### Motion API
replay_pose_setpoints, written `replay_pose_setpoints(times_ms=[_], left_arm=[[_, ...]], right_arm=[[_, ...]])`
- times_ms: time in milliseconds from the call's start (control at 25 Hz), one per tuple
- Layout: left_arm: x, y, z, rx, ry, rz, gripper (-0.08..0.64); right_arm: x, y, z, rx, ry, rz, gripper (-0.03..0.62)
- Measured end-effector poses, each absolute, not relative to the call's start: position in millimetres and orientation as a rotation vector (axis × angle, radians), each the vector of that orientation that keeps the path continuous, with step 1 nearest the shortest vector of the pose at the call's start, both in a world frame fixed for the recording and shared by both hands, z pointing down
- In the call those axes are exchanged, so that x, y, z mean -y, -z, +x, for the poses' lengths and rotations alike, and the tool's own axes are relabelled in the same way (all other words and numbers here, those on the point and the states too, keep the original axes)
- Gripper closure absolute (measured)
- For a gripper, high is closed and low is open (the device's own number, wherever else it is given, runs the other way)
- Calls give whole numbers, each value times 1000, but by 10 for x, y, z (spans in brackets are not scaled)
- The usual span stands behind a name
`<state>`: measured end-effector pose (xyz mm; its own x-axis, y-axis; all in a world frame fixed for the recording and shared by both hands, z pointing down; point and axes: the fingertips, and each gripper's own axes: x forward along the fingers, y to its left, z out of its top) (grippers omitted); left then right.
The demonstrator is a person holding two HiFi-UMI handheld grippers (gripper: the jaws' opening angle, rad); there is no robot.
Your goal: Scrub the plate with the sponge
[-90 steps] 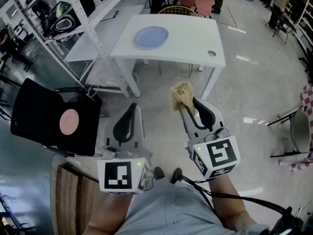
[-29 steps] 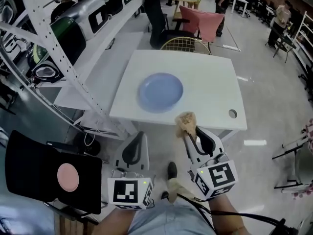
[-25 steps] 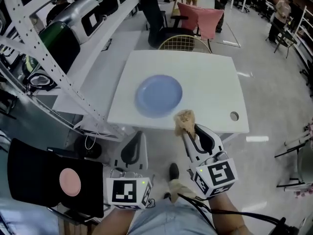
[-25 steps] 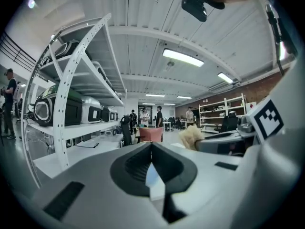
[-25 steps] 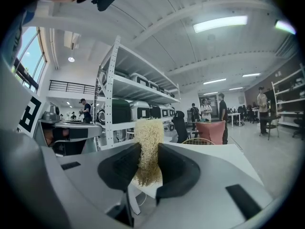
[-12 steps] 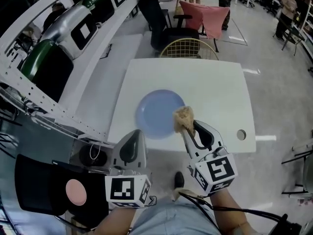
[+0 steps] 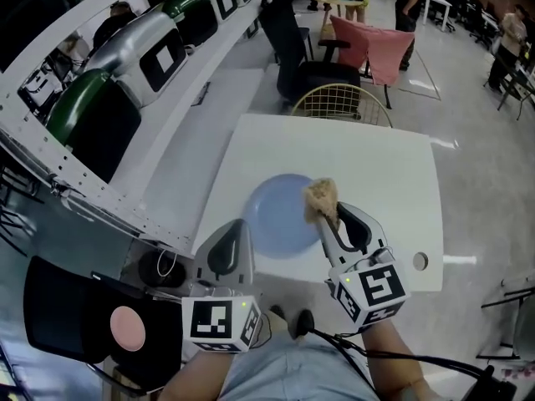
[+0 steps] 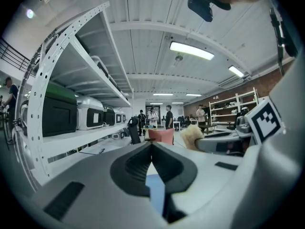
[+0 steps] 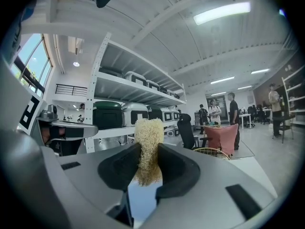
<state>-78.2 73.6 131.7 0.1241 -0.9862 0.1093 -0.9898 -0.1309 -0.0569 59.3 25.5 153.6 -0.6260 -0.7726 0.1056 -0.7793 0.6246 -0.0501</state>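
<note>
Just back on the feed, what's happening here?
A person at the white table holds a gripper in each hand. The right gripper has its jaws shut on a tan sponge, poised over the right edge of the blue plate. The left gripper, jaws shut and empty, sits by the plate's near rim. Whether sponge touches plate is unclear.

A blue plate lies on the near side of the white table. The right gripper pinches a tan sponge over the plate's right rim, and the left gripper hangs by its near-left rim, jaws together.
</note>
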Motion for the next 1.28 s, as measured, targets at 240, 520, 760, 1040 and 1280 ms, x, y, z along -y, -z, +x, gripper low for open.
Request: replay_pose_setpoints(times_ms=[240,520,760,1040,1280], left_arm=[[-512,-1396,-963,2049,-175,2306,546],[-90,-1709,-1183,1978,-223,2280,546],[131,-2218,-1314,1858,-316,2225,546],[453,-2939,-1452,1744,-392,2155,546],[482,-3554,-1557,1587,-403,2046,449]], right_arm=[[-45,-1611,439,2744,-137,1302,479],[310,-1819,254,2690,-187,1301,479],[452,-2207,171,2610,-308,1303,479],[685,-2898,41,2508,-455,1267,479],[721,-3354,-143,2435,-567,1225,479]])
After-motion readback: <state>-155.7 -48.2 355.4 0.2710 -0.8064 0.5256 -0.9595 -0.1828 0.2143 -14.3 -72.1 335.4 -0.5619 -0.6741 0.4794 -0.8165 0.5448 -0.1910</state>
